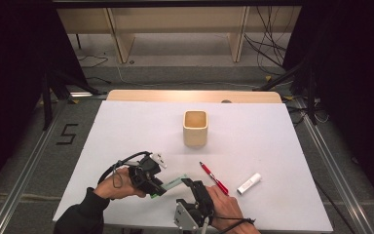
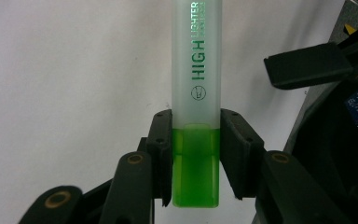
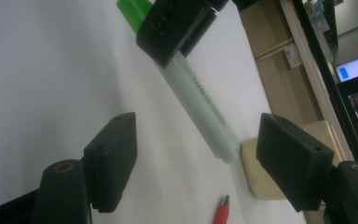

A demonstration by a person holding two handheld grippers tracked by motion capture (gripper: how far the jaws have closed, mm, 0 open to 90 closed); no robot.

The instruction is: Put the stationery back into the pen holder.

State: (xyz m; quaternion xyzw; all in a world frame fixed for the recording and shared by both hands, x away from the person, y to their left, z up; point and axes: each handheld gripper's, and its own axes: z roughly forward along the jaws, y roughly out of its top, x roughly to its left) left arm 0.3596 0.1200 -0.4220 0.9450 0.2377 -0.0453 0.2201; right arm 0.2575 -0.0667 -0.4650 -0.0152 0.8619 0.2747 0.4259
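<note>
- Left gripper [image 2: 196, 154] clamps the highlighter [image 2: 196, 93] at its green end; pads press both sides, frosted cap end sticks out past the jaws, free.
- In high view the highlighter [image 1: 171, 183] sits low over the white table sheet [image 1: 126, 126], near front edge, betw. both hands.
- Right gripper [image 3: 196, 163] has jaws wide apart, nothing betw. the pads; cap tip lies ahead of them, not yet inside the gap.
- Handling, my guess: light, stiff plastic, smooth + a bit slick, flat-sided body. Flat faces suit the pads; a grip on the narrow edges could twist.
- Not fragile, but the cap prob. pulls off w/ a snap, so expect a jerk if it's tugged.
- Best hold for the right side: the frosted cap, mid-length, square across the flats, well clear of the left pads.
- Nearby: red pen [image 1: 214, 178] just right of the right hand, white tube [image 1: 249, 184] further right; both could get knocked by a sideways swing.
- Wooden cup [image 1: 195, 127] stands upright mid-table, well apart, open top.
- Room: lots of bare sheet to the left + toward the cup; little spare at the front edge, where the forearms come in.
- Drop risk: the highlighter may roll little on its flats, but the front edge is near.
</note>
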